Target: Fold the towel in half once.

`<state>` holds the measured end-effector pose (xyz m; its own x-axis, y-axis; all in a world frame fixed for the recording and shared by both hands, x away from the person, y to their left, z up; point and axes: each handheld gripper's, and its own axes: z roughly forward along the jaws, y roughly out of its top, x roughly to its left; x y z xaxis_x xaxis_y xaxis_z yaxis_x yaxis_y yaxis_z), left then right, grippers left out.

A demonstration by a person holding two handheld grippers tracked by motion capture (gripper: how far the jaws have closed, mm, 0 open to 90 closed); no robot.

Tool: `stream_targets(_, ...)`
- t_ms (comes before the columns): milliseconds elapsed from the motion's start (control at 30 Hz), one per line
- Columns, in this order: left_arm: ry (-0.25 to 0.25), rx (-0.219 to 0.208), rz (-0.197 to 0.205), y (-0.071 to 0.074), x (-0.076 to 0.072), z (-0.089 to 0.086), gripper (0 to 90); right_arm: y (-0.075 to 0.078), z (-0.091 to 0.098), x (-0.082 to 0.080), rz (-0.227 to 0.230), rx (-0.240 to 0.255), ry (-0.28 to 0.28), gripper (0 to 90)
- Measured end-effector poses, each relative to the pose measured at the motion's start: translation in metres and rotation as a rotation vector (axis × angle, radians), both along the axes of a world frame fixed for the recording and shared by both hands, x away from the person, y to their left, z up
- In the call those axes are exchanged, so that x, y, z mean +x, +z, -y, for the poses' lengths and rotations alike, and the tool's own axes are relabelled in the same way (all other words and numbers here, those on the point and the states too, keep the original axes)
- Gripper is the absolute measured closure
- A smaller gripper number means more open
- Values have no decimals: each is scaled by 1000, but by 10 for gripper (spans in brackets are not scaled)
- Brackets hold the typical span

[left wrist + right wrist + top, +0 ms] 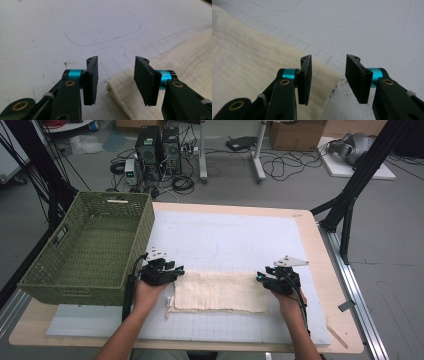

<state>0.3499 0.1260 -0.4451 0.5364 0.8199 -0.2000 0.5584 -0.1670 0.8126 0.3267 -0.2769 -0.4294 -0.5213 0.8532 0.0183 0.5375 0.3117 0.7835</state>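
A cream cloth (220,291), folded into a wide rectangle, lies flat on the white gridded mat (230,240). My left gripper (175,271) hovers at the cloth's far left corner, jaws apart. In the left gripper view the gripper (117,80) stands open over the folded corner of the cloth (180,65), and the pads do not press on it. At the far right corner of the cloth sits my right gripper (261,276). In the right gripper view the gripper (329,77) is open above the corner of the cloth (249,65), with nothing pinched.
A green woven basket (90,245) stands on the left side of the table, close to my left hand. The table's wooden edge (320,250) runs along the right. Computers and cables lie on the floor beyond the table.
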Motion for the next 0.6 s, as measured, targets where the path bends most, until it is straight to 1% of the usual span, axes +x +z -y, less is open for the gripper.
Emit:
stream_targets(67, -6, 27, -43, -7, 4, 0, 505, -5, -4, 5, -20, -25, -2, 573)
stream_targets(100, -5, 23, -33, -7, 3, 0, 501, -8, -5, 7, -28, -48, -3, 583)
stream_targets(133, -10, 29, -31, -7, 3, 0, 509, -11, -5, 9, -50, -81, -16, 600)
stream_targets(167, -16, 38, -26, -7, 3, 0, 515, -13, -4, 10, -69, -102, -23, 597)
stream_targets(200, -21, 64, -16, -6, 2, 0, 537, -14, -1, 11, -79, -69, -36, 592)
stream_targets(233, -25, 87, -5, -6, 1, 0, 578, -14, 3, 12, -93, -52, -51, 593)
stream_targets(267, -28, 99, 4, -6, 1, 0, 636, -14, 4, 12, -94, -50, -53, 593)
stream_targets(300, -59, 92, 2, -6, 1, -2, 703, -14, 4, 12, -97, -43, -53, 597)
stream_targets(333, -73, 76, -6, -7, 1, -1, 799, -14, 4, 12, -96, -44, -41, 620)
stream_targets(367, -85, 95, 8, -6, 0, 0, 837, -14, 4, 12, -96, -42, -29, 658)
stream_targets(400, -87, 100, 12, -6, 0, 0, 855, -14, 4, 12, -96, -35, -2, 736)
stream_targets(433, -79, 84, 3, -6, 0, 0, 861, -14, 3, 11, -102, -29, 22, 804)
stream_targets(467, -71, 68, -5, -6, 1, -2, 866, -14, 3, 11, -100, -28, 31, 841)
stream_targets(500, -61, 70, -5, -6, 1, -2, 869, -14, 3, 11, -109, -21, 35, 852)
stream_targets(533, -52, 73, 6, -6, 1, -2, 871, -14, 3, 12, -117, -13, 36, 858)
stream_targets(567, -41, 68, 30, -5, 2, -3, 872, -14, 4, 12, -120, -6, 33, 864)
stream_targets(600, -26, 53, 38, -4, 2, -3, 872, -13, 4, 12, -107, -24, 27, 867)
